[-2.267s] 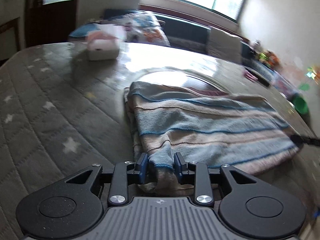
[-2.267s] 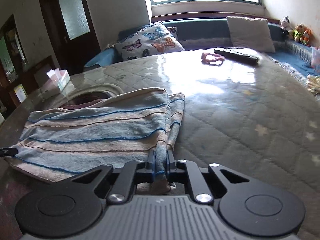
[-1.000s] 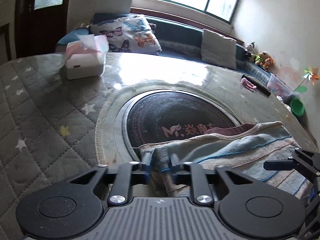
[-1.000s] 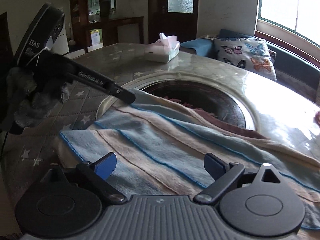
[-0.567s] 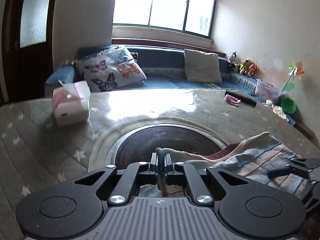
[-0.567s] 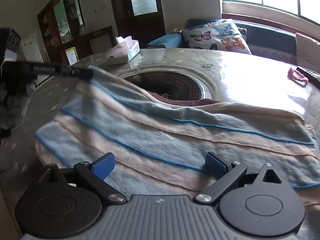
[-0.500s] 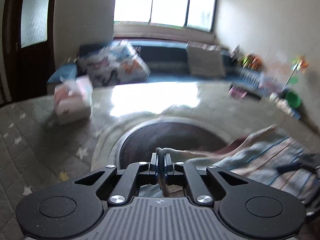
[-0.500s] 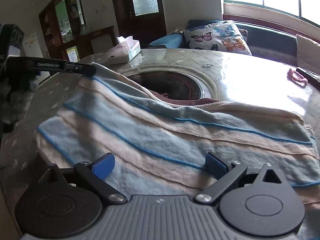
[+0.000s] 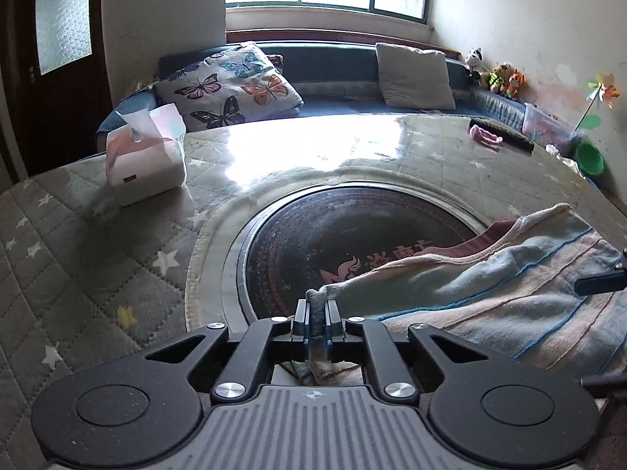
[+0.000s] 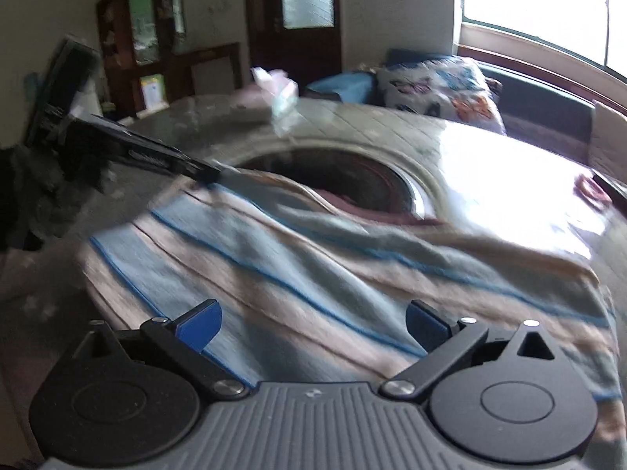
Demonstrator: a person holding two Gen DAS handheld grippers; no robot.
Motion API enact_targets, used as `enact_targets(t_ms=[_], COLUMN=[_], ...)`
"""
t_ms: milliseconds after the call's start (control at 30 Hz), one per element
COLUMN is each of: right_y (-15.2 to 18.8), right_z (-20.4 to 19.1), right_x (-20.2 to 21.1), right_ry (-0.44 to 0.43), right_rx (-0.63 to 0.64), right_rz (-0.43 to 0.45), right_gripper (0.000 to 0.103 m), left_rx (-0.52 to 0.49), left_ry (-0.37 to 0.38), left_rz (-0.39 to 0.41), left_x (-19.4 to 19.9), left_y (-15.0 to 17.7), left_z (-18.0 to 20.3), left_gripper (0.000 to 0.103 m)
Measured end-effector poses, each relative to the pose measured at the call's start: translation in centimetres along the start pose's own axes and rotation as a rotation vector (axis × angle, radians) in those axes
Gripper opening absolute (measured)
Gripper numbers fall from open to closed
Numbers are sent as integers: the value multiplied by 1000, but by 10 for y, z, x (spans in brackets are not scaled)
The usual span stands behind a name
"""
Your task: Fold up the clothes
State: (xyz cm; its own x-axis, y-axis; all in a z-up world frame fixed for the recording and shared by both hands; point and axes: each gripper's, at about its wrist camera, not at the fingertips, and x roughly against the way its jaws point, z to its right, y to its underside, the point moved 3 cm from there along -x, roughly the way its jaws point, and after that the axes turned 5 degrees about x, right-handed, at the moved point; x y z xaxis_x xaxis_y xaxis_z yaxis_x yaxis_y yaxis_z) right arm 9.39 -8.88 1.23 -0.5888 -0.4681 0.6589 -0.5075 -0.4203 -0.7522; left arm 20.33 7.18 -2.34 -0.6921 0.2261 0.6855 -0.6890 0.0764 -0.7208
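A folded cloth with light blue and beige stripes [image 9: 509,297] lies on the round table, partly over the dark centre disc. My left gripper [image 9: 316,319] is shut on a corner of the cloth and holds it up off the table. In the right wrist view the same cloth [image 10: 313,274] spreads out below my right gripper [image 10: 313,323], which is wide open and empty just above it. The left gripper [image 10: 203,174] shows there at the cloth's far left corner, pinching it. One finger of the right gripper [image 9: 599,282] shows at the right edge of the left wrist view.
A white tissue box [image 9: 147,164] stands on the quilted table cover [image 9: 78,235] at the left. The dark round centre disc [image 9: 333,243] lies in the table's middle. A pink item [image 9: 486,137] and a black remote [image 9: 505,135] lie at the far right. A sofa with cushions [image 9: 231,86] runs behind.
My right gripper let go of the cloth and opened wide, then moved over its middle. My left gripper closed fully on its corner, lifted it and swung left across the table.
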Motion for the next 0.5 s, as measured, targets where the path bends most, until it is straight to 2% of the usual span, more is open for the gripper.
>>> enact_targets(t_ms=[300,367,433,500], right_y=[-40,-43,-41,-30], right_z=[-71,-88,-97,-103], right_x=[-21,-28,-38,-54], right_ry=[-177,-188,-172,-150], right_rx=[144,166,182,199], right_rz=[64,70,42,-29], right_gripper=[101,101,101,101], left_rx=[51,54,57,58], left_ry=[14,16,18,19], left_rz=[-6,-5,-2,4], left_x=[1,1,2,3], left_y=[-2,-2,-2,-3], left_z=[-5,-6,-6,-7], left_gripper=[11,11,11,12])
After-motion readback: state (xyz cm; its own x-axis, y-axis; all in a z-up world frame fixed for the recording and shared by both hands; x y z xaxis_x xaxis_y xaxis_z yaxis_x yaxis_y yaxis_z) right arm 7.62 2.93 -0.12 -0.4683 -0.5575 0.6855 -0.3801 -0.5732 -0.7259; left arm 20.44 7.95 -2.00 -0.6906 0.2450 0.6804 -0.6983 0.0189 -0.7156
